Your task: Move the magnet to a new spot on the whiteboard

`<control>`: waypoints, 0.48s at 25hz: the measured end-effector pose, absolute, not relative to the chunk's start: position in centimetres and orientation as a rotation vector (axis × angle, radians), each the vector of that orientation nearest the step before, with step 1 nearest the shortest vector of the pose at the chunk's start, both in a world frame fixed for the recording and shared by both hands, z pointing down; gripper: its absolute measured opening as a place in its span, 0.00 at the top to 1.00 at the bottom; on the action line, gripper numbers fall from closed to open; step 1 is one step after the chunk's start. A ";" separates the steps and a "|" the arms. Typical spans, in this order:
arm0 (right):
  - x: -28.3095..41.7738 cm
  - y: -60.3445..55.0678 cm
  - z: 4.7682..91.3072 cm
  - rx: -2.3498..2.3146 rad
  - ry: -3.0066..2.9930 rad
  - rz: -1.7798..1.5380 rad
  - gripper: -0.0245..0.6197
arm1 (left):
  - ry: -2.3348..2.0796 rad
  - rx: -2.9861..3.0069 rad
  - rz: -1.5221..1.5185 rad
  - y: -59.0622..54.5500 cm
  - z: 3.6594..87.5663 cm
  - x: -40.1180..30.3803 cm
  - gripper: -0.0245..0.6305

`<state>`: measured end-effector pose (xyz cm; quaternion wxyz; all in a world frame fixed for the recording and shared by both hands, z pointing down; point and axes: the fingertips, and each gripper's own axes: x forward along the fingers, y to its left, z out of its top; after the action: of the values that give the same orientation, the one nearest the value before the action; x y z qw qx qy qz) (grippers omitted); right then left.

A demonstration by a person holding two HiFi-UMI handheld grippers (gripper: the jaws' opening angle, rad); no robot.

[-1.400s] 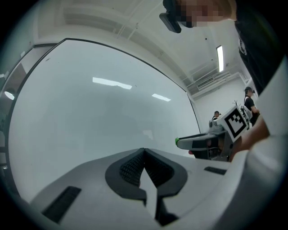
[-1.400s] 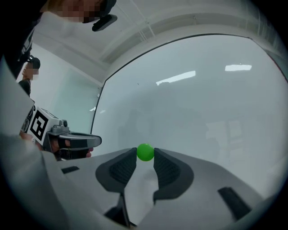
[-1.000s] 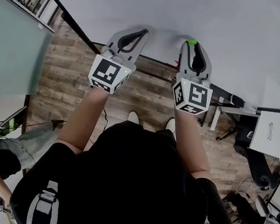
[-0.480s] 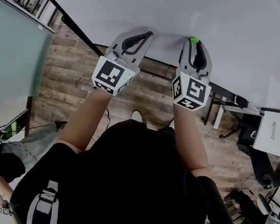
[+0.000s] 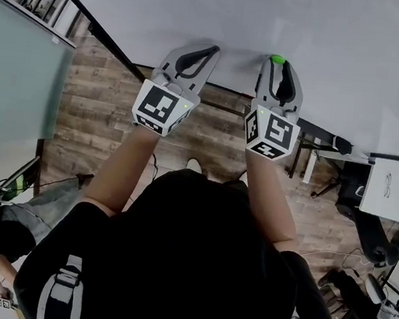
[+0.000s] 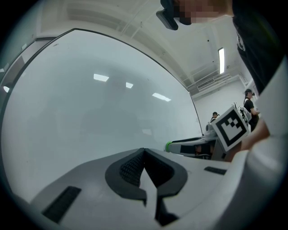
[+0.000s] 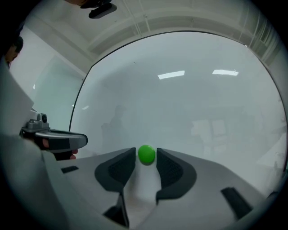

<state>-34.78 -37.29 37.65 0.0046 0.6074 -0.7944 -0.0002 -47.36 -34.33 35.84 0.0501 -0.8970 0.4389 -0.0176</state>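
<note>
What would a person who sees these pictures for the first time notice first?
The small green magnet on the whiteboard stands out first: it sits between the jaws of the right gripper, which are opening and do not press it. To its left, the left gripper is shut and empty.

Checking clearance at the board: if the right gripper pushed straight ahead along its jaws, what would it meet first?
Probably the green magnet, which sits between the right gripper's opening jaws and seems just clear of them. The whiteboard lies right behind it.
</note>
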 end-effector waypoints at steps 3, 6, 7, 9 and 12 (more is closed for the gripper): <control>-34.4 -36.4 37.1 1.879 -2.514 -0.023 0.75 | 1.332 -2.735 -0.048 -34.0 35.7 -47.2 0.96; -34.1 -35.3 36.6 1.813 -2.558 -0.036 0.75 | 1.324 -2.736 -0.040 -33.4 35.4 -47.1 0.96; -34.1 -34.9 36.5 1.782 -2.575 -0.034 0.75 | 1.323 -2.737 -0.036 -33.2 35.2 -47.1 0.96; -33.9 -33.9 36.3 1.721 -2.612 -0.029 0.75 | 1.321 -2.742 -0.023 -32.7 34.8 -47.0 0.96; -33.5 -32.3 35.8 1.631 -2.662 -0.033 0.77 | 1.314 -2.747 -0.005 -31.9 34.2 -46.5 0.96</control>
<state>-33.51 -32.31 35.78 0.0098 0.5224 -0.8526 -0.0104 -46.50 -31.86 34.21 0.0479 -0.9010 0.4311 -0.0016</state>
